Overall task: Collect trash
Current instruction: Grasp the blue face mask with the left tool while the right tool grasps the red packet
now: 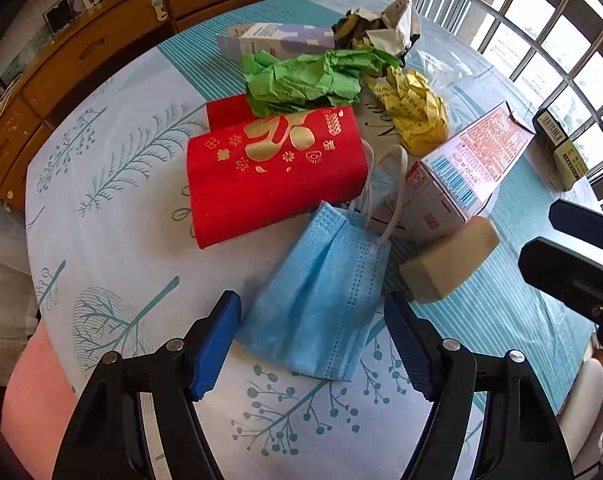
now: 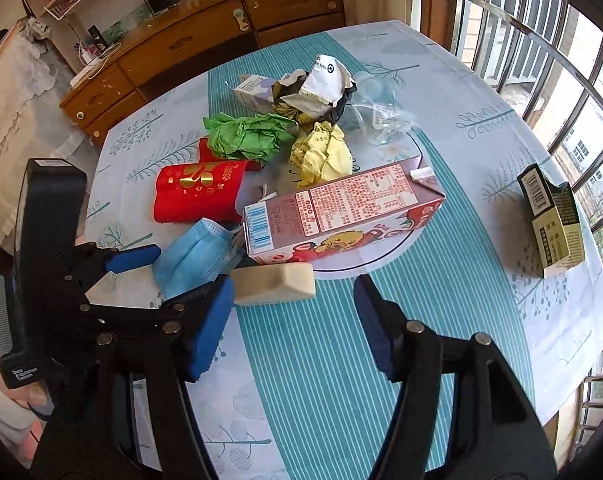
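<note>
your left gripper [image 1: 313, 344] hangs apart around the blue mask [image 1: 321, 292]; closing may snag the beige block [image 1: 449, 264] at two o'clock, while your right gripper [image 2: 289, 328] gapes empty.

Trash crowded table's [image 2: 481, 92] middle: red packet [image 1: 273, 176], blue face mask [image 1: 317, 300], pink carton [image 2: 341, 212], beige block [image 2: 275, 283], crumpled green paper [image 2: 247, 138] and yellow paper [image 2: 321, 154] packed together. Striped cloth near pink carton lay bare. Dark box [image 2: 551, 220] stood apart by window.
</note>
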Tool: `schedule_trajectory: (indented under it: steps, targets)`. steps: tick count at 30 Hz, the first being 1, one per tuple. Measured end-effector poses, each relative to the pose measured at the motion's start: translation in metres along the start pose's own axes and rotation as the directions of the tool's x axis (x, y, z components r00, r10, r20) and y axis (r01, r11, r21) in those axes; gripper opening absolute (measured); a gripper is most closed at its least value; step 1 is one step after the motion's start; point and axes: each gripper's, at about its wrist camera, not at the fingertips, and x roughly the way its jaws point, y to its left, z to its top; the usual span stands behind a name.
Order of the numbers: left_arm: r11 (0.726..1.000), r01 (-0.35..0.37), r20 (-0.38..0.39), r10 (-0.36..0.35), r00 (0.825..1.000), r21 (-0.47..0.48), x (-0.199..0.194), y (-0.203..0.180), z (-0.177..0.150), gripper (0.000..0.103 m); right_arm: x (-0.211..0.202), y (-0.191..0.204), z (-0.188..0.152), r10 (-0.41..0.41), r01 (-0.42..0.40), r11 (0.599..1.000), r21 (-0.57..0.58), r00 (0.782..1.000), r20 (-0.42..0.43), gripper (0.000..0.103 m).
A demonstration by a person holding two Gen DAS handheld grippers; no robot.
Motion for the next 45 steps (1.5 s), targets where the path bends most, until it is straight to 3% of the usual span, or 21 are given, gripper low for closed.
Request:
schedule_trajectory:
  steps: [5, 7, 9, 11, 14, 19, 29, 34, 41, 45]
  targets:
    - [0.998, -0.038, 0.003, 0.038, 0.999, 0.057, 0.011, -0.008, -0.003, 0.061, -0.007, 0.010, 0.005, 0.007, -0.006, 0.999, -0.053, 1.000, 0.023, 0.059]
    - [0.998, -0.039, 0.011, 0.038, 0.999, 0.044, 0.010, -0.005, -0.004, 0.048, -0.009, 0.016, 0.009, 0.015, -0.012, 0.996, -0.085, 0.999, 0.034, 0.059]
    - [0.999, -0.035, 0.012, 0.034, 0.999, 0.024, 0.009, 0.000, -0.005, 0.020, -0.010, 0.022, 0.013, 0.021, -0.016, 0.993, -0.118, 0.999, 0.043, 0.059]
    - [1.000, -0.021, 0.002, 0.021, 1.000, -0.007, 0.009, 0.007, -0.004, 0.013, -0.010, 0.028, 0.017, 0.028, -0.021, 0.989, -0.148, 0.998, 0.048, 0.059]
    - [0.999, 0.010, -0.007, -0.011, 1.000, -0.049, 0.006, 0.017, -0.006, 0.010, -0.009, 0.037, 0.024, 0.046, -0.035, 0.980, -0.197, 0.998, 0.049, 0.059]
    - [0.995, 0.034, 0.051, -0.029, 0.998, -0.096, -0.020, 0.034, -0.017, 0.010, -0.004, 0.056, 0.035, 0.068, -0.047, 0.952, -0.303, 0.996, 0.060, 0.059]
    - [0.954, 0.015, 0.130, 0.025, 0.991, -0.298, -0.062, 0.094, -0.019, 0.010, 0.030, 0.101, 0.058, 0.082, -0.059, 0.866, -0.497, 0.996, 0.024, 0.059]
    - [0.917, 0.012, 0.145, 0.050, 0.988, -0.399, -0.069, 0.122, -0.026, 0.010, 0.054, 0.125, 0.055, 0.031, -0.013, 0.778, -0.628, 0.999, 0.018, 0.060]
    - [0.893, 0.015, 0.126, 0.046, 0.991, -0.450, -0.059, 0.138, -0.031, 0.010, 0.091, 0.153, 0.036, -0.058, 0.081, 0.574, -0.815, 0.997, 0.058, 0.066]
    - [0.884, 0.016, 0.114, 0.042, 0.993, -0.466, -0.052, 0.142, -0.032, 0.010, 0.111, 0.160, 0.034, -0.094, 0.097, 0.483, -0.870, 0.994, 0.059, 0.067]
